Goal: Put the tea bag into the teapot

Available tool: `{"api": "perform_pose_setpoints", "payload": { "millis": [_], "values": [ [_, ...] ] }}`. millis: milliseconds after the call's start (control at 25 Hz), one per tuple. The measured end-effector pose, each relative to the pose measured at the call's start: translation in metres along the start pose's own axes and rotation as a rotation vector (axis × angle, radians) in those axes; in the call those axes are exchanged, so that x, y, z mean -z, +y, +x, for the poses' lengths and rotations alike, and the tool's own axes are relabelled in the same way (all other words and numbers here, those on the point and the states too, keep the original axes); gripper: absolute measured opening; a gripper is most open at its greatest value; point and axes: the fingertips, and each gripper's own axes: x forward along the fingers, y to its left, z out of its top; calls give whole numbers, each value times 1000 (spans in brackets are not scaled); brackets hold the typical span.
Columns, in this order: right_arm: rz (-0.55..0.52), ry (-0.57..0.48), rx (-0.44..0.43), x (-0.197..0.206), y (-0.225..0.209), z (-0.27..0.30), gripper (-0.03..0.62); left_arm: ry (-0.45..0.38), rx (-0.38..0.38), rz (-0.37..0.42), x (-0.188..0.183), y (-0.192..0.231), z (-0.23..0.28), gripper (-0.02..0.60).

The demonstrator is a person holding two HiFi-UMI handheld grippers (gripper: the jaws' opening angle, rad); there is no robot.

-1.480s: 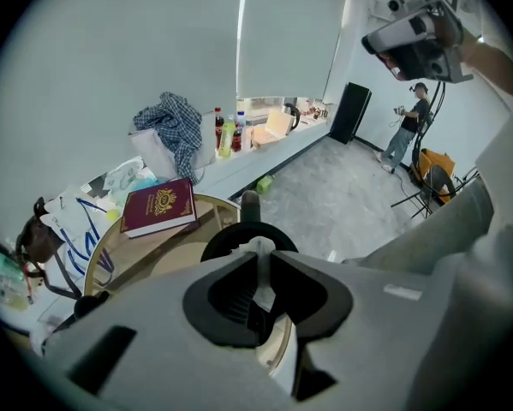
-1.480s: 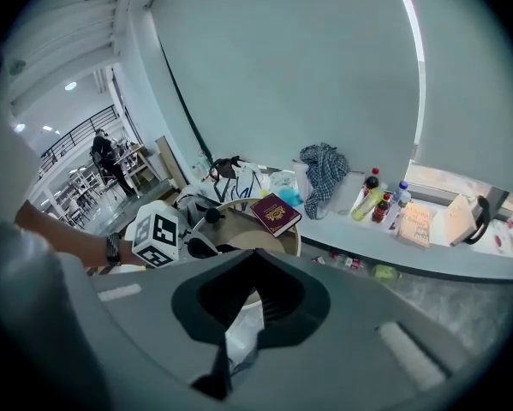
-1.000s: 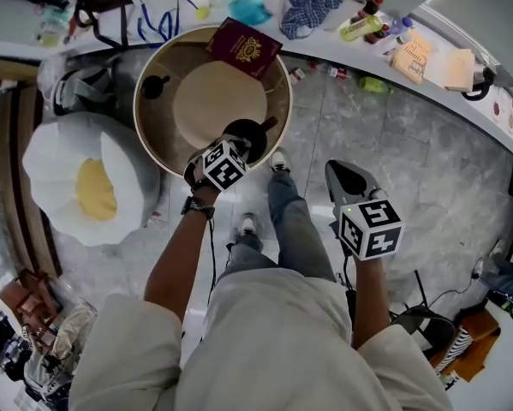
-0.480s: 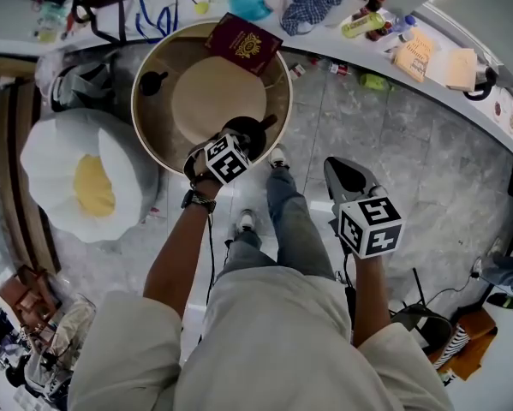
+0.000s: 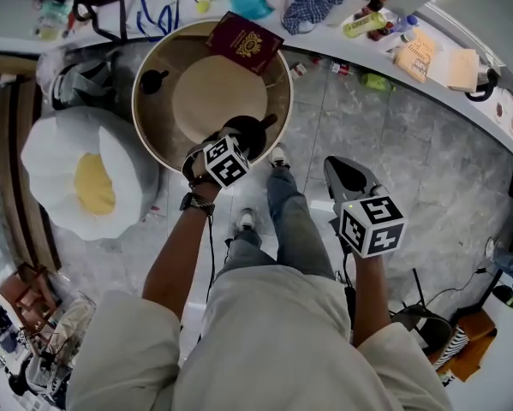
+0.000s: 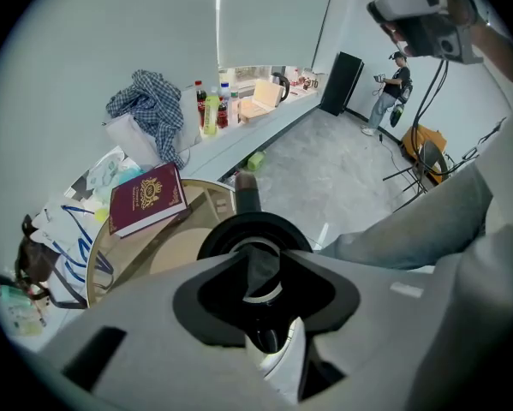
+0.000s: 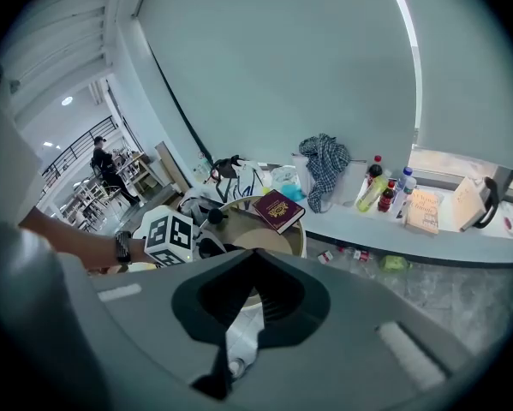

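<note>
Seemingly pinched between the closed jaws of the left gripper (image 6: 258,252) is the tea bag (image 6: 260,272), a dim grey scrap hanging straight over the open mouth of the teapot (image 6: 239,229). The shade there is deep, so reading that scrap as the bag is a judgement. From the head view the left gripper (image 5: 237,146) sits right above the black teapot (image 5: 254,132), which stands at the near edge of the round bench (image 5: 138,118). Beyond the teapot lies a pale round mat (image 5: 215,98), and past that a red book (image 5: 244,45) rests on the far rim. The teapot's lid (image 5: 153,84) lies apart to the left of the teapot. The right gripper (image 7: 254,253) has its jaws together on nothing, and it is held well to the right of the teapot, off the bench (image 5: 346,176). A tea bag is light, limp and easily torn, so a gentle pinch at its top edge should serve, letting it dangle into the opening.
</note>
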Motion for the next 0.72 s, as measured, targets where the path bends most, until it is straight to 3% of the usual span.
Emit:
{"api": "perform_pose_setpoints", "payload": {
  "millis": [720],
  "values": [
    [-11,-8,-8,-3,2,-4,6,-4,-16,-46,5,-3,-13,101]
  ]
}}
